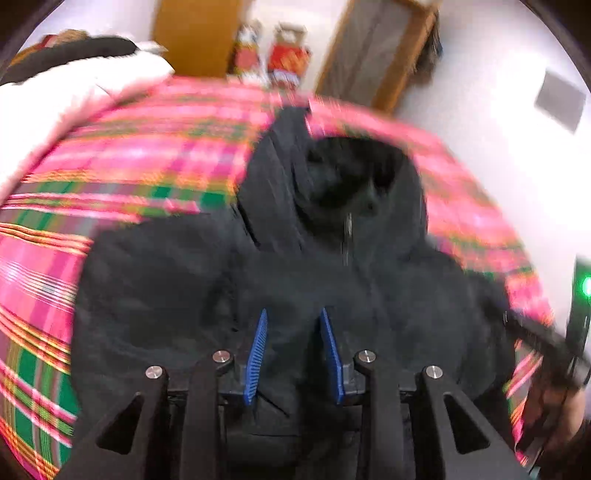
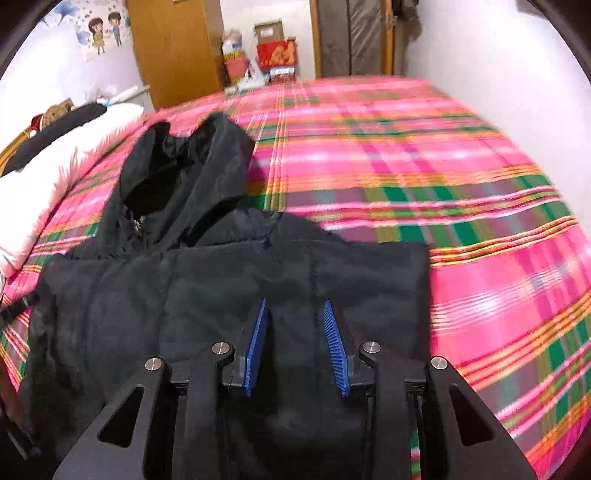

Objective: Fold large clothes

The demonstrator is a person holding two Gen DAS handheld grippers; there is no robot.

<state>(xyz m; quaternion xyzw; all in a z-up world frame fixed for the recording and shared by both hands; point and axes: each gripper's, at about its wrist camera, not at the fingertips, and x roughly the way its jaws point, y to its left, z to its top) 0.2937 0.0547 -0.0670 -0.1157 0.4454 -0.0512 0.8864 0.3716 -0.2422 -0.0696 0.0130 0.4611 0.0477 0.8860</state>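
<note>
Left wrist view shows my left tongs [image 1: 291, 314] apart, holding nothing, over the black coat [image 1: 184, 280] on the bed [image 1: 110, 155]; my right tongs [image 2: 294, 304] gape too; I should pinch an edge, then fold slowly

no readable text, red box [image 2: 277, 53] print too blurred, cartoon wall poster [image 2: 99, 29] wordless

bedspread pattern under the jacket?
Pink plaid with green and orange stripes on the bedspread; clearest in the right wrist view.

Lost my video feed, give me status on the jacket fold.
Left gripper open over jacket. Right gripper jaws apart above it, grip unclear. Jacket flat on plaid bed, hood up. White pillow beside it.
</note>
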